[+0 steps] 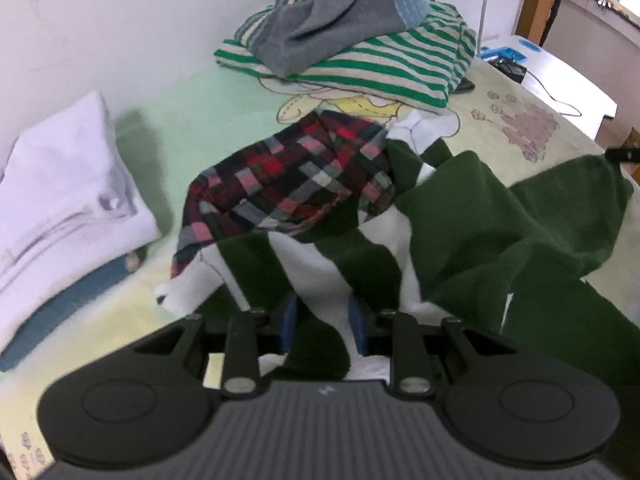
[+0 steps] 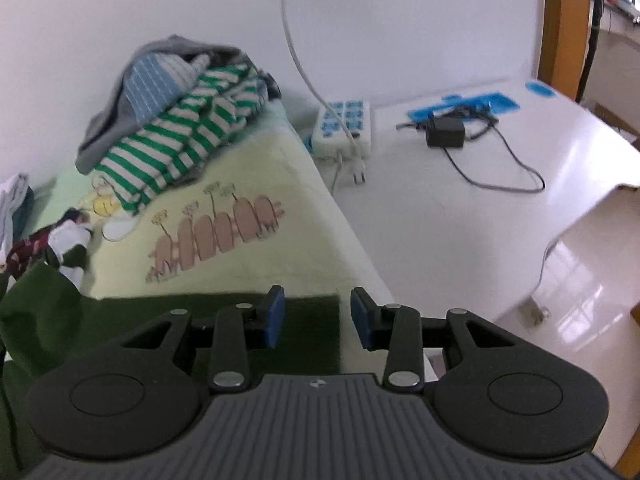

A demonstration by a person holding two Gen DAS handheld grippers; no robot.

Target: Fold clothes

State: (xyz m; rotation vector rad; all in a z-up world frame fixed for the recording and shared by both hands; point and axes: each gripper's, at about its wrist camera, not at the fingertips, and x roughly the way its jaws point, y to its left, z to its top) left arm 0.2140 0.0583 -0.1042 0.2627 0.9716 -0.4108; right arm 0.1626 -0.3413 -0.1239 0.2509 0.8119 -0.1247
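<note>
A dark green and white garment (image 1: 500,220) lies rumpled across the pale green bed sheet (image 1: 192,104). My left gripper (image 1: 323,322) is shut on a bunched fold of it; green and white cloth fills the gap between the blue pads. A red plaid garment (image 1: 288,184) lies on its far edge. In the right wrist view, a flat corner of the green garment (image 2: 132,320) lies at the bed's edge. My right gripper (image 2: 317,318) hovers over it, open, with its pads clear of the cloth.
A pile of a green-striped top (image 1: 380,60) and a grey sweater (image 1: 332,12) sits by the wall. Folded white clothing (image 1: 68,176) lies at left on a blue garment (image 1: 72,300). A white table (image 2: 500,200) beside the bed holds a power strip (image 2: 344,124) and an adapter (image 2: 446,132).
</note>
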